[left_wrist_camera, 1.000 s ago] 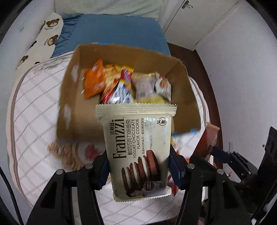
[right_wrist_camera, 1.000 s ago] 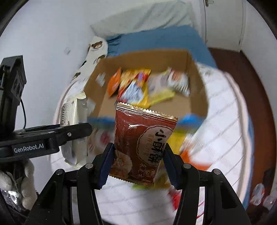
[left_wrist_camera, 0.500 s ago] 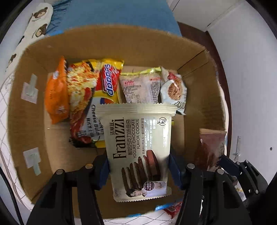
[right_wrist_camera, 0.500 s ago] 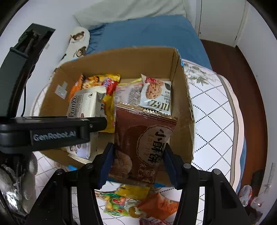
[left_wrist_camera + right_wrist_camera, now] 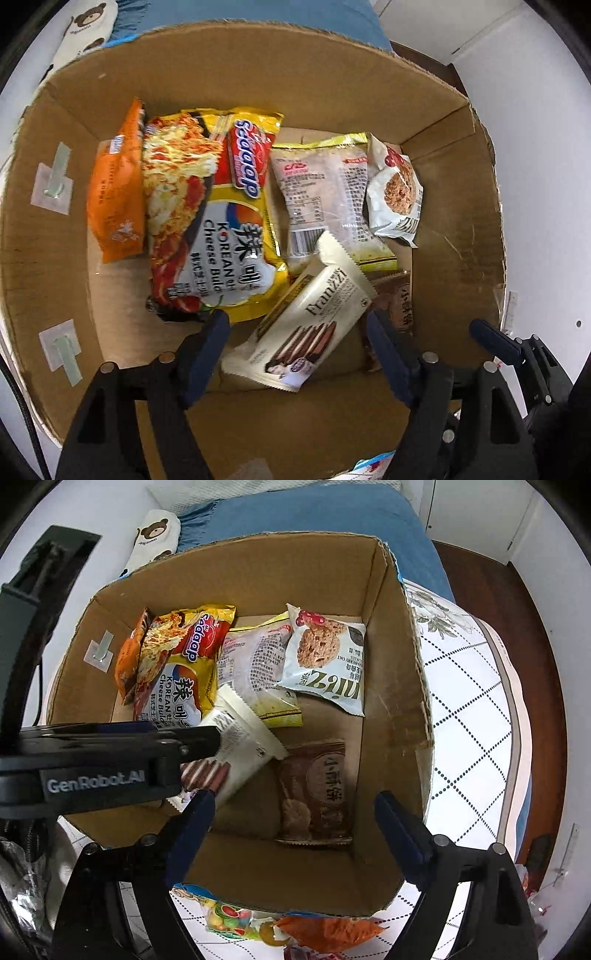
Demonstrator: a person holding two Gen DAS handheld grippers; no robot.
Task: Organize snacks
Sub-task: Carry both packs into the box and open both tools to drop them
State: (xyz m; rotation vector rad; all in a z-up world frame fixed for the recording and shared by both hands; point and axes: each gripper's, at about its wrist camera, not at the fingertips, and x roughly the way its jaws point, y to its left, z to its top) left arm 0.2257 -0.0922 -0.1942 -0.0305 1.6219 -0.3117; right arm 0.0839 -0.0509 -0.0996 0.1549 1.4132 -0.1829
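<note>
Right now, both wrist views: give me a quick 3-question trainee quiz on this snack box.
1. True or false: the left gripper is clamped on the Franzzi pack.
2. Multiple choice: where does the brown pack lie? A) on the bedspread outside the box B) on the box floor by its right wall C) on top of the noodle pack
3. Fill in: the right gripper fingers are ____, holding nothing.

Key
1. False: its fingers are spread and the pack lies tilted in the box, leaning on other snacks.
2. B
3. open
</note>
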